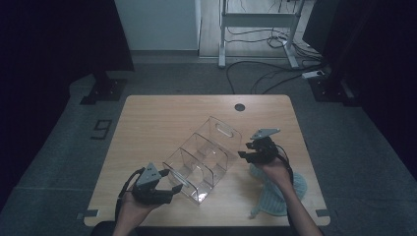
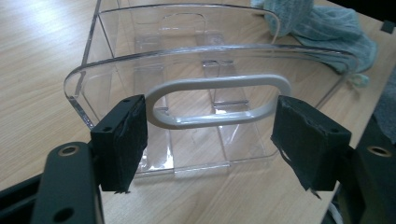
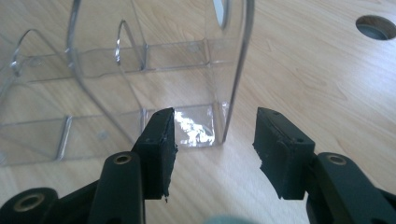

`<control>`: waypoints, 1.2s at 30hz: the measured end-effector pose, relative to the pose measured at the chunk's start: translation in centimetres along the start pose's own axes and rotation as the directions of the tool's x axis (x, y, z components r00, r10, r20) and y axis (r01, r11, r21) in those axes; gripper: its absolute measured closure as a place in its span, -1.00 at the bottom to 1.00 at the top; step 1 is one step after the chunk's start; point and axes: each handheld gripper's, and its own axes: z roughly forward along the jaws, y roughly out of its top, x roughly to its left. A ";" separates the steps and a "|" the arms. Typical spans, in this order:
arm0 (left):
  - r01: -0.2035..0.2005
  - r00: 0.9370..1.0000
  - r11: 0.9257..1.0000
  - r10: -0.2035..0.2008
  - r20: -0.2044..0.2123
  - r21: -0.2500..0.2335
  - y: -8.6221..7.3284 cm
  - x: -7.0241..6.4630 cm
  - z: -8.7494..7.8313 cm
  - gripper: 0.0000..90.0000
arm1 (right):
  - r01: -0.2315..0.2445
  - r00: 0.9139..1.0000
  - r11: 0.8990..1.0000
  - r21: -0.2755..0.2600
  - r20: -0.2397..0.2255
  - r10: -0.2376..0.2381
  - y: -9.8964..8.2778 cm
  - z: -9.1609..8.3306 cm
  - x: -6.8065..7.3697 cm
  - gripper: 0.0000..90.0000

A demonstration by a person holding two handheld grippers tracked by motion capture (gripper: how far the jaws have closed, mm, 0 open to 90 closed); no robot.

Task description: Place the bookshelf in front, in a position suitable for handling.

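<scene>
left gripper view has the clear organizer [image 2: 210, 93] just ahead of the left gripper [image 2: 210, 135], jaws spread beside its end handle, nothing pinched; right gripper [image 3: 212, 140] spread too at a corner; likely light, stiff, slippery plastic, best gripped on a wall edge.

Bare table [image 1: 162, 118] lies open to me across the frame's upper left; the clear organizer [image 1: 204, 157] blocks the middle, a green cloth [image 1: 275, 196] the lower right.
</scene>
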 end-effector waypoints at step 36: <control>0.010 0.999 1.000 -0.010 -0.034 -0.014 1.3 -2.5 1.1 -0.70 | 0.050 0.999 0.999 0.007 -0.005 -0.050 -0.4 -0.8 0.9 0.31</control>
